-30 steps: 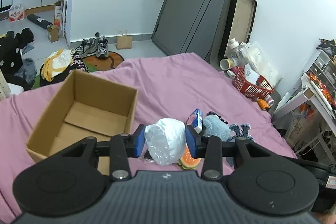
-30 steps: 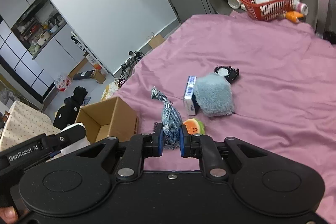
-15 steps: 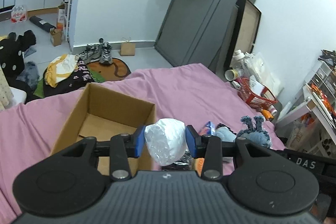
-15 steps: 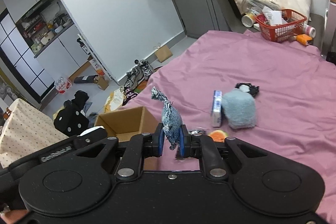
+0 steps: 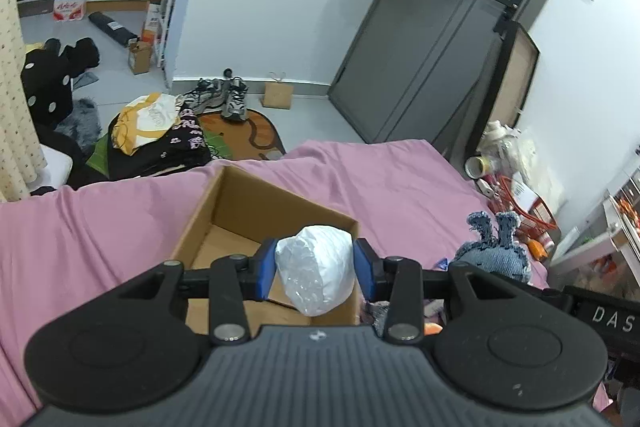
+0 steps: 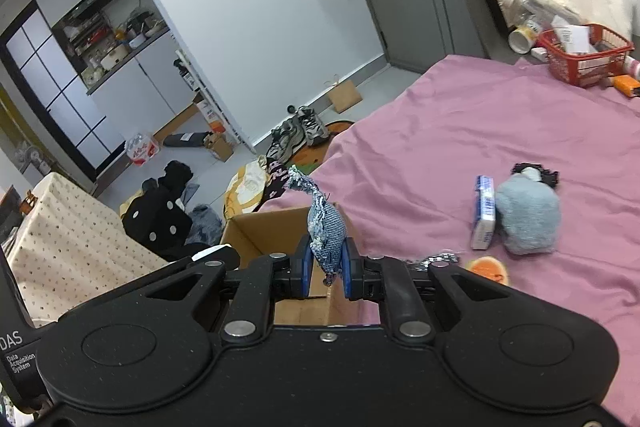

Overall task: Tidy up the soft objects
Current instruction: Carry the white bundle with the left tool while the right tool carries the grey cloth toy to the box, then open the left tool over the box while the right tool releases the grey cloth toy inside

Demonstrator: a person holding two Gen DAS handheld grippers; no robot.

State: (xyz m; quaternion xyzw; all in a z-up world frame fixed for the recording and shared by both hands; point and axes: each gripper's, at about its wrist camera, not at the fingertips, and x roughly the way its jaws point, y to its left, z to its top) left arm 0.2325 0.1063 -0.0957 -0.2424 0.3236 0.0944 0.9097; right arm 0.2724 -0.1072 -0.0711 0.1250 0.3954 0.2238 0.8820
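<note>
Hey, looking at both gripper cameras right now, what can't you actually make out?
- Box floor: in the left view the left gripper and white bundle cover part of the cardboard box.
- Orange toy: the right gripper's body cuts it off.
- Blue packet: print too small.

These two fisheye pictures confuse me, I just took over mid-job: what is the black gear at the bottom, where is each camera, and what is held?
The black gear is a handheld two-finger tool, one per hand of a person, each with a camera looking forward along its fingers. In the left wrist view, the left tool is shut on a white crinkly plastic-wrapped bundle above the open brown cardboard box. In the right wrist view, the right tool is shut on a blue denim stuffed toy. On the pink bedsheet lie a grey-blue fuzzy plush, a blue and white packet and a watermelon-slice toy.
</note>
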